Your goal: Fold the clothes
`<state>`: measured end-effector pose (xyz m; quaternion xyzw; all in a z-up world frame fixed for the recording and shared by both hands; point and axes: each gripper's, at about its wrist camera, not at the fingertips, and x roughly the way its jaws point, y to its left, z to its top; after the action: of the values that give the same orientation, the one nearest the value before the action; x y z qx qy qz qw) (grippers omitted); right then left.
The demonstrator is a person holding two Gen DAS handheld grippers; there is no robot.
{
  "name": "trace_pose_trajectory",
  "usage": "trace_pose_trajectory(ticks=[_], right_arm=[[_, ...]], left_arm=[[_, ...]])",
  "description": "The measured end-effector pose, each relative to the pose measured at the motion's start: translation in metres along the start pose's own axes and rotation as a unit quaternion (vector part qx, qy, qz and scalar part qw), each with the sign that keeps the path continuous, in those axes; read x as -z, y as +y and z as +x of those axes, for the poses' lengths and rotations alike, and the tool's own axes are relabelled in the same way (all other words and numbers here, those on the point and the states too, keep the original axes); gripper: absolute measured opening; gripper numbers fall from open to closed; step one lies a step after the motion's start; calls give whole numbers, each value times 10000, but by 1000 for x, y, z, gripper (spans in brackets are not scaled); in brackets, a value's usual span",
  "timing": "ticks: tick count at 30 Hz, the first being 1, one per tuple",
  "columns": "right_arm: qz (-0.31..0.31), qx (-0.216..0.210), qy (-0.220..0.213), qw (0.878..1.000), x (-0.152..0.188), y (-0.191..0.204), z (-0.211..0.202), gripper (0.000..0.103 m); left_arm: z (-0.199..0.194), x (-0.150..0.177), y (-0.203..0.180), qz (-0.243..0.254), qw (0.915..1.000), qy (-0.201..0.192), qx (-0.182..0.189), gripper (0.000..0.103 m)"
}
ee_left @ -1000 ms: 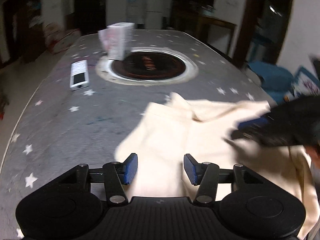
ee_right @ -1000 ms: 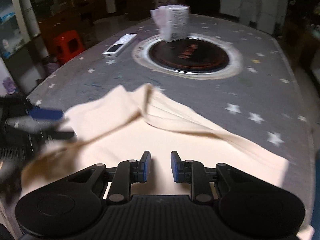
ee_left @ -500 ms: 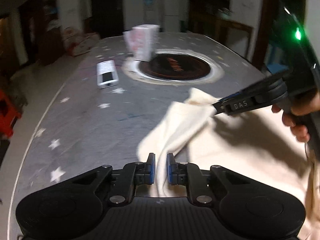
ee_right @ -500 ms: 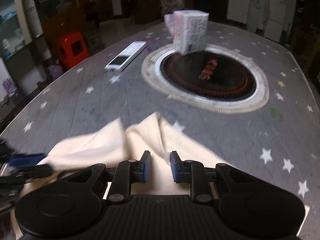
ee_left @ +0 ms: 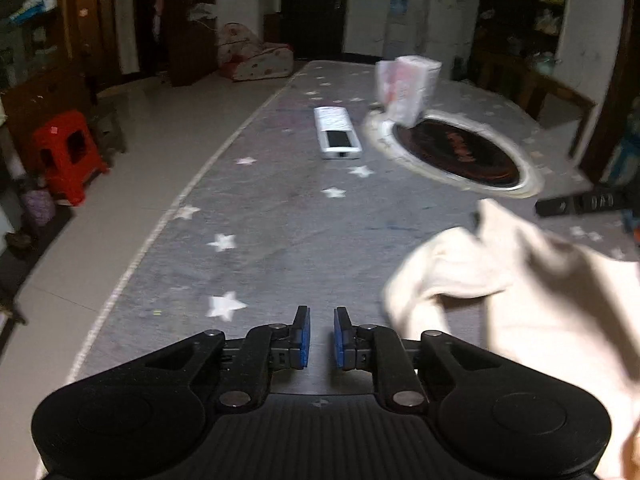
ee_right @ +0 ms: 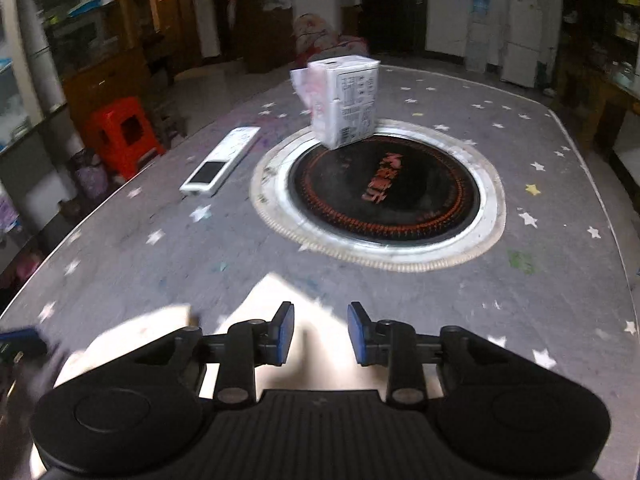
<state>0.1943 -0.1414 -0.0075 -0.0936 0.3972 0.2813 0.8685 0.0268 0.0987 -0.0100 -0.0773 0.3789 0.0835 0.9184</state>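
A cream garment [ee_left: 520, 300] lies rumpled on the grey star-patterned table, at the right in the left wrist view. My left gripper [ee_left: 319, 336] is over bare table to the left of it, its jaws nearly closed with a narrow gap and nothing between them. In the right wrist view the garment [ee_right: 276, 300] shows blurred under and ahead of my right gripper [ee_right: 320, 332], which is open and empty above it. The right gripper's fingers [ee_left: 576, 202] show at the far right of the left wrist view.
A round black hotplate [ee_right: 384, 192] with a silver rim is set into the table [ee_right: 160, 248]. A white box with a plastic bag [ee_right: 346, 102] stands at its far edge. A white remote [ee_right: 220, 162] lies left of it. A red stool [ee_right: 120, 136] stands on the floor to the left.
My left gripper let go of the garment's edge and swung left over bare table. My right gripper opened and moved forward, and the garment dropped beneath it.
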Motion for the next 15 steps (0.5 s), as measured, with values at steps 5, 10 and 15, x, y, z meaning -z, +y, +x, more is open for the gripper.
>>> trace_pose_trajectory(ticks=[5, 10, 15], right_arm=[[-466, -226, 429, 9977, 35, 7, -33, 29], [-801, -204, 742, 9938, 80, 11, -69, 29], [-815, -129, 829, 9931, 125, 6, -113, 33]], left_arm=[[-9, 4, -33, 433, 9953, -19, 862, 16], [-6, 16, -67, 886, 9798, 292, 1770, 19], [0, 31, -87, 1269, 9735, 453, 1847, 23]])
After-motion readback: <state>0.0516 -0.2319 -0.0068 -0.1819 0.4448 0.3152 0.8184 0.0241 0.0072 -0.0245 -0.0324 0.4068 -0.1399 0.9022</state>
